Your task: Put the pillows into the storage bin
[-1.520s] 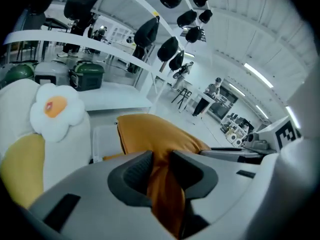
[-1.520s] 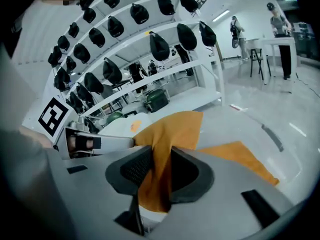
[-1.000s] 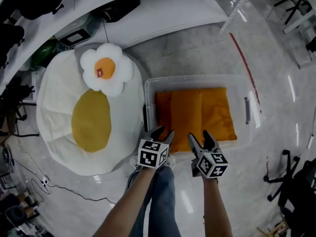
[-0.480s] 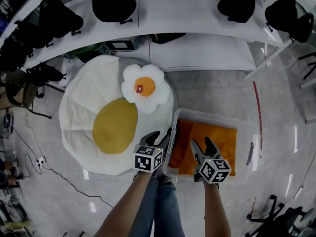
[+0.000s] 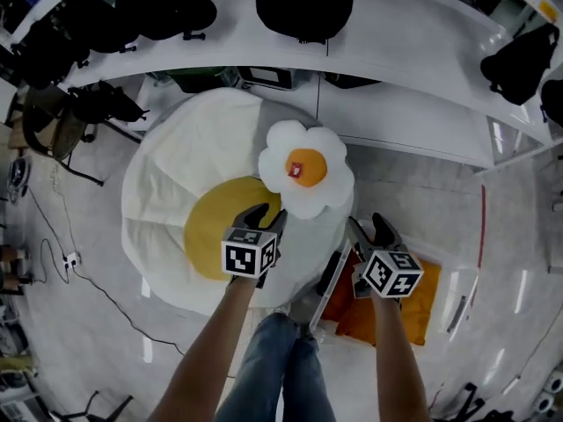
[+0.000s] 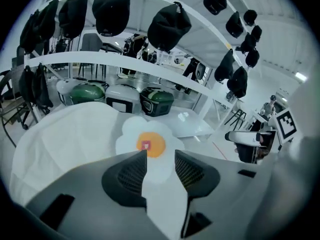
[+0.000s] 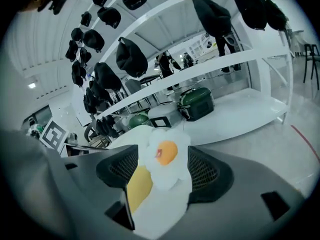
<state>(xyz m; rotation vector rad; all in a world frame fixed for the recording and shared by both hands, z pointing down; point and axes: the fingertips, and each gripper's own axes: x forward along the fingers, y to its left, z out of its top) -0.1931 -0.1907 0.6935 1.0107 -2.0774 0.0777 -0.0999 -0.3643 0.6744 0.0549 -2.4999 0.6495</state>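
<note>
One flower pillow [image 5: 306, 167], white with an orange centre, is lying on the right edge of a big white cushion [image 5: 167, 174], just above its yellow patch [image 5: 211, 240]. Orange pillows [image 5: 413, 299] are lying in the clear bin [image 5: 327, 278], which is sitting on the floor [image 5: 79, 323] touching the cushion's right side.

We are holding both arms out forward and tilted downward. The left gripper [image 5: 266, 215] is hovering over the yellow patch and the right gripper [image 5: 369, 227] over the bin's near end. Both are pointing toward the flower pillow, their jaws are standing apart, and nothing is between them.

Beyond the cushion, curved white shelves [image 5: 396, 51] are carrying black bags [image 5: 303, 3], and green and white cases [image 6: 155, 100] are sitting beneath them. Our jeans [image 5: 273, 367] are showing below.
</note>
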